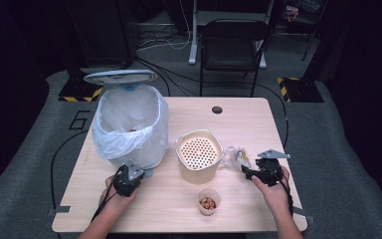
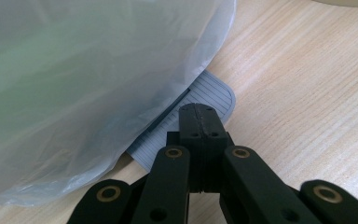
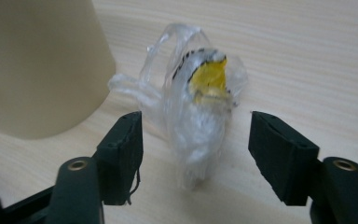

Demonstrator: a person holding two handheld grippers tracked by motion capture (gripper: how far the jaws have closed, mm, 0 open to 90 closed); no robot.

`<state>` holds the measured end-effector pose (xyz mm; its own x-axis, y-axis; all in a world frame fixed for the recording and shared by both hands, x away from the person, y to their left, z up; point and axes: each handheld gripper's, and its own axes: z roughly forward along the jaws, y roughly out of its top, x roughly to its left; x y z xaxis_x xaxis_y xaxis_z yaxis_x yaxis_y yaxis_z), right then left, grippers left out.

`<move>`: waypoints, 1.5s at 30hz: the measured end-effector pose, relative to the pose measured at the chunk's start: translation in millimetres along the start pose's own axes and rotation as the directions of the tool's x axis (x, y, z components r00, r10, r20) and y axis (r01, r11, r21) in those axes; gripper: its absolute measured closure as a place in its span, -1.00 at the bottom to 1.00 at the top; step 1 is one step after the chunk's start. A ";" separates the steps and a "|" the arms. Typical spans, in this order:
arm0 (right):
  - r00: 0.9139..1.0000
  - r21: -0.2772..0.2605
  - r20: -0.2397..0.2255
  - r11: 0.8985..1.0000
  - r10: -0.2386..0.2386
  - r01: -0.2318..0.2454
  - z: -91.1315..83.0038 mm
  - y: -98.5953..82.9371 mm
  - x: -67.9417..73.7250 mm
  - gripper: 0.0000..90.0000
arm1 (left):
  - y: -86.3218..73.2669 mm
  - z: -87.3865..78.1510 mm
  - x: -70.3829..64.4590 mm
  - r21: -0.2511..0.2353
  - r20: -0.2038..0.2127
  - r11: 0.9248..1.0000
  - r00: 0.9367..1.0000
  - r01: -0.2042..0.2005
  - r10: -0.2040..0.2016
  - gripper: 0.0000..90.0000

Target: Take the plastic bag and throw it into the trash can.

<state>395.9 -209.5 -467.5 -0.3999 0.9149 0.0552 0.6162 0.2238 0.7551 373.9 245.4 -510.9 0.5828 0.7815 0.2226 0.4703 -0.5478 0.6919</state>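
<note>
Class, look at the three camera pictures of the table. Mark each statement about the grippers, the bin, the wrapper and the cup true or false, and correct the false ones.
1. The right gripper is shut on the crumpled plastic wrapper. False: its jaws stand open on either side of it.
2. The left gripper is shut, over the bin's pedal. True.
3. The bin has its lid closed. False: the lid is up.
4. The small cup is empty. False: it holds brownish bits.
5. The wrapper lies beside the beige container. True.
</note>
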 end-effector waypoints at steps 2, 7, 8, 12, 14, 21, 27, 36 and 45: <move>1.000 -0.005 -0.003 1.000 -0.006 0.006 1.1 3.0 0.1 -0.26 | 0.1 -0.4 0.5 0.006 0.007 1.000 1.000 0.001 -0.001 1.00; 1.000 -0.008 0.004 1.000 -0.015 0.015 11.1 16.0 1.4 -0.31 | 0.1 -0.4 0.5 0.005 0.007 1.000 1.000 -0.001 0.001 1.00; 1.000 -0.011 0.002 1.000 -0.014 0.014 15.7 19.5 0.3 -0.33 | -0.3 0.5 -0.2 -0.007 -0.004 1.000 1.000 0.002 -0.002 1.00; 1.000 -0.007 0.000 1.000 -0.011 0.011 21.2 22.9 -2.0 -0.34 | 0.1 -0.3 0.5 0.005 0.003 1.000 1.000 0.000 0.000 1.00; 1.000 -0.009 0.004 1.000 0.000 0.000 23.4 24.5 -2.1 -0.35 | 0.0 0.1 -0.3 0.000 -0.001 1.000 1.000 0.003 -0.003 1.00; 1.000 0.002 0.013 1.000 0.006 -0.006 34.4 18.8 -5.6 -0.36 | 0.0 0.0 -0.3 0.001 0.000 1.000 1.000 0.003 -0.003 1.00; 1.000 0.039 0.001 0.999 0.011 -0.011 45.4 12.8 -5.6 -0.24 | -0.1 0.2 -0.2 -0.002 -0.001 1.000 1.000 0.001 -0.001 1.00; 1.000 0.090 -0.012 0.996 -0.014 0.015 54.8 7.7 -5.1 0.14 | 0.0 0.0 -0.3 0.001 0.001 1.000 1.000 0.003 -0.003 1.00; 1.000 0.099 -0.025 0.995 -0.006 0.009 53.3 10.3 -1.4 0.48 | 0.0 0.0 -0.3 0.001 0.001 1.000 1.000 0.001 -0.001 1.00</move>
<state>439.0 -190.7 -494.7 -0.4207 0.9047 0.0670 0.6770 0.2639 0.6871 373.7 245.1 -510.9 0.5827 0.7819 0.2214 0.4718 -0.5473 0.6912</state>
